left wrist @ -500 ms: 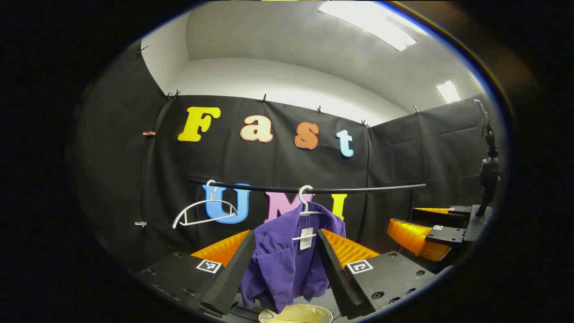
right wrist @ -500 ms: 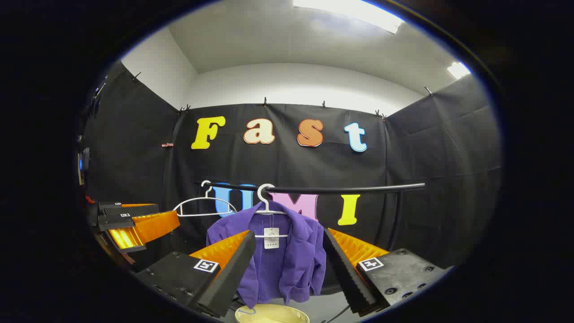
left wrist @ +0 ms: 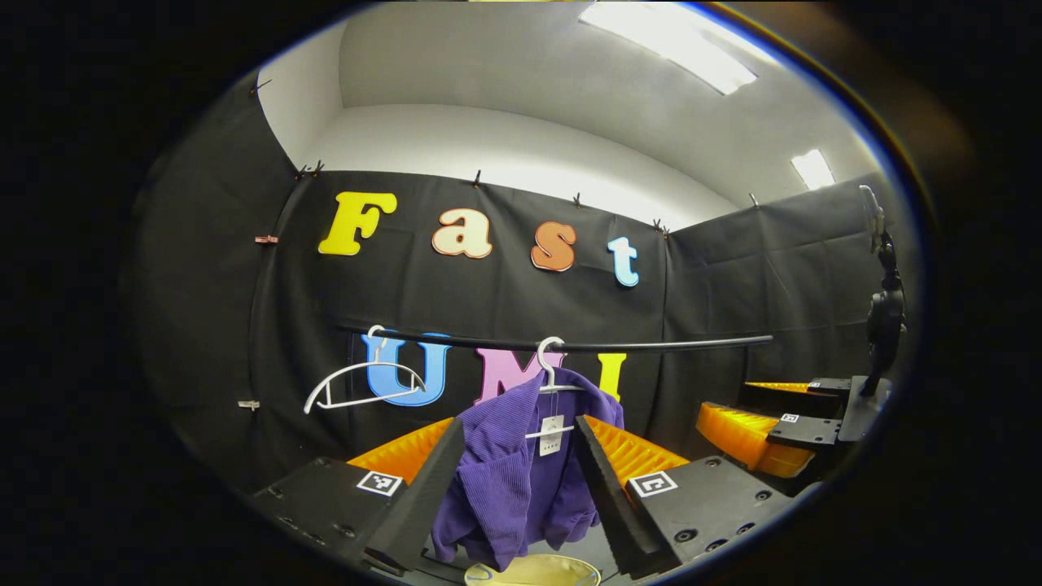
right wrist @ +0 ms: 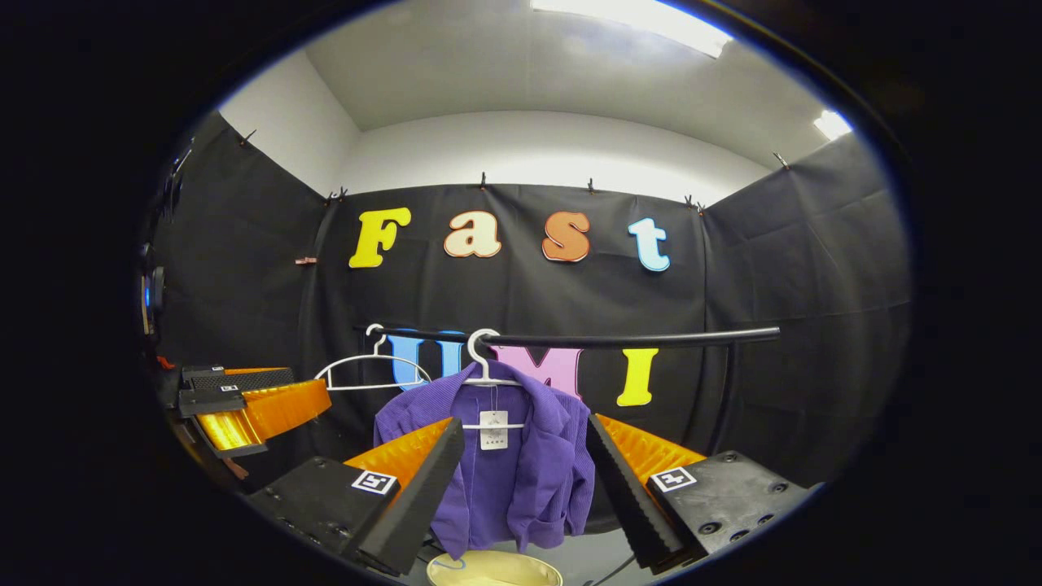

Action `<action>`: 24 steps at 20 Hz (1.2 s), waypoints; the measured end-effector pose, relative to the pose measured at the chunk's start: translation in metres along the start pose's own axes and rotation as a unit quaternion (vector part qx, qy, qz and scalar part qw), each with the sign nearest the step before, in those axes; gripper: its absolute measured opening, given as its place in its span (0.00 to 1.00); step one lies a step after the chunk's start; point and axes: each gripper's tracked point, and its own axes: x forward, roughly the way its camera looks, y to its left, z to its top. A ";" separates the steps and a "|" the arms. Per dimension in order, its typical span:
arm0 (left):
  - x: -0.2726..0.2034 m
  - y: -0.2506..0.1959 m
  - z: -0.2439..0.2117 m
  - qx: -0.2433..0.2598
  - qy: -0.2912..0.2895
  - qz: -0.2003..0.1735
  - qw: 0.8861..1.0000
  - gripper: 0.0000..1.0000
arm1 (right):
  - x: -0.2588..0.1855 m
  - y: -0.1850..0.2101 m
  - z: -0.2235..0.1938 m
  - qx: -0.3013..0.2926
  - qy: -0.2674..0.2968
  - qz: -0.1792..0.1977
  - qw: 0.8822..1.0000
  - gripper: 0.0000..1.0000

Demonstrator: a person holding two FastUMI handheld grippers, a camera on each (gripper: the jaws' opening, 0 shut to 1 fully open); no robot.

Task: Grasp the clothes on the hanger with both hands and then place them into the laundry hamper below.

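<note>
A purple ribbed jacket (left wrist: 513, 480) (right wrist: 521, 472) hangs on a white hanger (right wrist: 482, 366) from a black rail (right wrist: 619, 338). A white tag (right wrist: 493, 430) dangles at its collar. Below it shows the rim of a cream laundry hamper (left wrist: 533, 571) (right wrist: 492, 570). My left gripper (left wrist: 521, 488) is open, its fingers framing the jacket from a distance. My right gripper (right wrist: 525, 488) is open too, likewise short of the jacket. The right gripper (left wrist: 765, 423) also appears far right in the left gripper view, and the left gripper (right wrist: 244, 403) far left in the right gripper view.
An empty white hanger (left wrist: 362, 382) (right wrist: 370, 370) hangs on the rail left of the jacket. A black post (right wrist: 724, 399) holds the rail's right end. Black cloth walls close the booth on three sides. A dark stand (left wrist: 883, 301) rises at the far right.
Both views have shifted slightly; the jacket sits a little lower-left in the left gripper view and marginally larger in the right gripper view. Both grippers remain open.
</note>
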 end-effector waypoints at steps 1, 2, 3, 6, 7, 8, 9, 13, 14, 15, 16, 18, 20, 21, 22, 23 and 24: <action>0.001 0.001 0.000 0.000 -0.001 0.000 1.000 0.86 | 0.000 0.000 0.000 -0.001 0.000 -0.001 1.000 0.97; 0.001 0.001 0.001 -0.001 -0.002 -0.001 1.000 0.86 | 0.001 0.000 0.000 -0.001 0.000 0.000 1.000 0.96; 0.001 0.000 0.000 -0.002 -0.002 -0.001 1.000 0.86 | 0.001 0.001 -0.001 -0.001 0.001 0.001 1.000 0.96; 0.001 0.002 -0.003 -0.003 0.002 0.000 1.000 0.86 | 0.001 0.002 -0.002 0.000 0.003 0.003 1.000 0.97; 0.001 0.002 -0.005 -0.002 0.003 0.000 1.000 0.86 | 0.001 0.002 -0.003 -0.001 0.004 0.003 1.000 0.97; 0.001 0.002 -0.004 -0.002 0.004 0.000 1.000 0.86 | 0.001 0.002 -0.003 -0.001 0.004 0.003 1.000 0.96; 0.001 0.002 -0.005 -0.001 0.003 0.000 1.000 0.86 | 0.000 0.003 -0.003 -0.001 0.004 0.003 1.000 0.96; -0.001 0.003 -0.004 -0.002 0.000 -0.006 1.000 0.86 | -0.002 0.005 -0.002 -0.003 0.004 -0.002 1.000 0.97; -0.003 0.004 -0.004 -0.002 0.000 -0.009 1.000 0.86 | -0.003 0.006 -0.002 -0.003 0.005 -0.004 1.000 0.97; -0.003 0.005 -0.004 -0.003 0.000 -0.010 1.000 0.86 | -0.003 0.008 -0.003 -0.005 0.006 -0.005 1.000 0.97; -0.003 0.006 -0.005 -0.003 0.001 -0.012 1.000 0.86 | -0.004 0.009 -0.005 -0.006 0.008 -0.008 1.000 0.97; -0.003 0.007 -0.008 -0.004 0.001 -0.025 1.000 0.86 | -0.007 0.012 -0.007 -0.010 0.011 -0.014 1.000 0.97; -0.004 0.005 -0.005 0.000 -0.011 -0.043 0.999 0.86 | -0.009 0.014 -0.011 -0.012 0.015 -0.022 1.000 0.97; -0.005 0.005 -0.004 0.002 -0.017 -0.049 0.999 0.86 | -0.009 0.015 -0.014 -0.013 0.018 -0.026 0.999 0.97; -0.006 0.005 -0.004 0.004 -0.020 -0.055 0.998 0.85 | -0.009 0.015 -0.018 -0.014 0.022 -0.032 0.999 0.97; -0.004 0.006 -0.007 0.005 -0.018 -0.060 0.998 0.86 | -0.010 0.015 -0.023 -0.014 0.025 -0.038 0.999 0.97; -0.003 0.006 -0.010 0.005 -0.014 -0.066 0.998 0.85 | -0.010 0.014 -0.026 -0.012 0.027 -0.043 0.999 0.97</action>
